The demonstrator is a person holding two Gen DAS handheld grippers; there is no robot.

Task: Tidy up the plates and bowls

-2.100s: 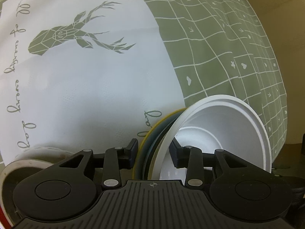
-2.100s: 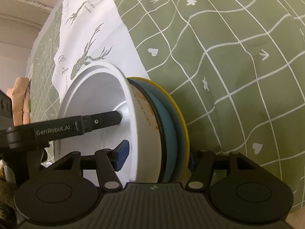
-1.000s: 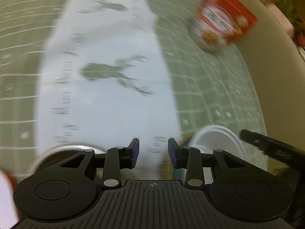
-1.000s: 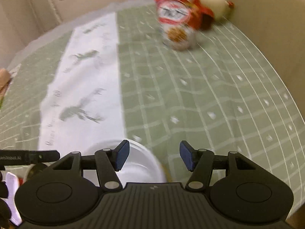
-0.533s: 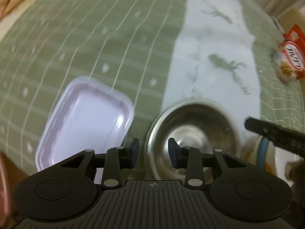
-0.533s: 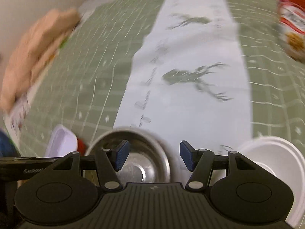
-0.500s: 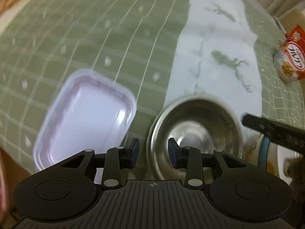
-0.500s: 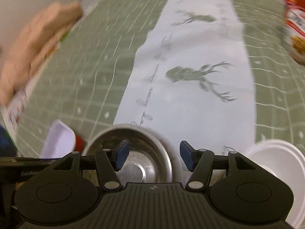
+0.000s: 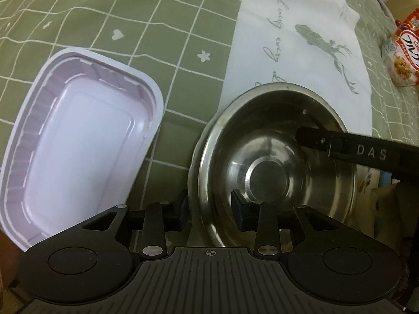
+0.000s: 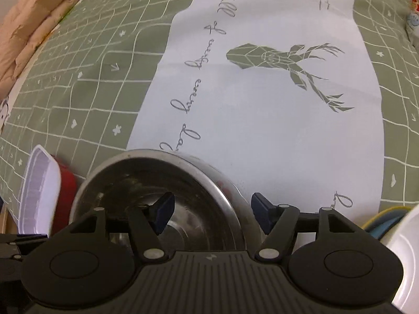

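Two seconds ago we were both clamped on the tilted stack of plates with the white plastic bowl (image 10: 408,248) in it; that stack now sits set down at our right, and we have swung over to the round stainless-steel bowl (image 9: 272,167), so we judge the stack finished and this bowl next. Our left gripper (image 9: 210,208) is spread, one finger outside the near-left wall and one inside, straddling the rim without clamping it. Our right gripper (image 10: 212,210) is likewise parted across the opposite rim, left finger inside the basin, right finger outside; neither grasps anything yet. The steel bowl rests upright on the table, mouth up, partly on the white deer-print runner (image 10: 275,99) and partly on the green grid tablecloth (image 9: 131,13). Being round, it has no long axis to speak of. Just beside it lies the white rectangular plastic tray (image 9: 76,144), its long side running away from us, apart from the bowl.
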